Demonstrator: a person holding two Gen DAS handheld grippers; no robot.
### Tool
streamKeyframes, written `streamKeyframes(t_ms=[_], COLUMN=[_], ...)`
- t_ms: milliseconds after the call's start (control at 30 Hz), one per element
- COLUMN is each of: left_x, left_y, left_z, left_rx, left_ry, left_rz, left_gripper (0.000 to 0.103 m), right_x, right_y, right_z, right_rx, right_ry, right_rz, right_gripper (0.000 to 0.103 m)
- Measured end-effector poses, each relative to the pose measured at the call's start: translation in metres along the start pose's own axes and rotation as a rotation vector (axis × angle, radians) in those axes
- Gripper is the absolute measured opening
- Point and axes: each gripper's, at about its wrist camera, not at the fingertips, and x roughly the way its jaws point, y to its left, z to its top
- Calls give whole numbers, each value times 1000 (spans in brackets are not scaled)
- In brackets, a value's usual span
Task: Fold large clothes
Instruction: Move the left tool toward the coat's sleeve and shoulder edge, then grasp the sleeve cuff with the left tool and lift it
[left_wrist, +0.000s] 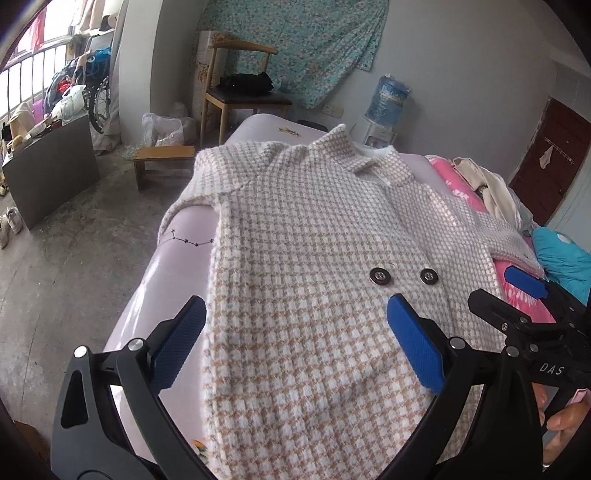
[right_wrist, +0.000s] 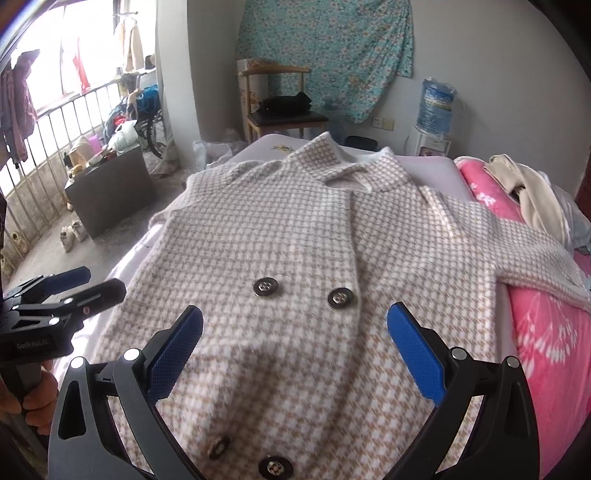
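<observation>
- Hovering over the near hem of the coat (left_wrist: 314, 240), the left gripper (left_wrist: 295, 343) has its blue pads spread wide with nothing between them; the coat's left edge runs just inside its left pad.
- The right gripper (right_wrist: 295, 347) is likewise released and empty, held above the lower front of the coat, with two near buttons (right_wrist: 273, 467) between its arms and the two upper buttons (right_wrist: 265, 287) just beyond its tips.
- Each wrist view shows the other gripper off to the side, the two near each other at the near end of the coat.
- The coat lies front up and buttoned on the pale bed (left_wrist: 166, 266), hem near, collar (right_wrist: 332, 162) far. One sleeve is folded across the left shoulder; the other stretches right onto a pink quilt (right_wrist: 546, 332).
- It looks like thick, fuzzy wool: soft and floppy, probably fairly heavy, so it should drape rather than slip, and a pinch likely needs a deep bite through the layers.
- Sensible holds seem to be the right cuff or sleeve, to bring it across the chest, or the two hem corners for folding up toward the collar.
- Farther off stand a wooden chair (left_wrist: 240, 92) and a water bottle (left_wrist: 388, 96) by the wall.
</observation>
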Motion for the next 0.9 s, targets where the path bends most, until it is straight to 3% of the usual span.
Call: streamKeyframes(t_ms=[233,400,500,600,733,900], left_x=[5,17,39,72,128,196], left_y=[52,110,157,212,271,288], left_z=[40,69,84,86,61,8], left_rx=[-98,-234,-368,-598,-917,-1186], left_ry=[-19,-13,35,105,222,373], left_rz=[46,71,37,-72,-264,-492], left_gripper=[95,95,95,95,95,95], right_x=[25,42,49,57,74,93], right_y=[17,23,30,35,43,53], right_z=[20,28,30,32,35,38], right_rx=[-18,-22,-44,-63,-76,-89], right_ry=[32,74,82,97,141,192], right_rz=[55,93,103,115,121,108], right_gripper=[98,98,98,98,98,98])
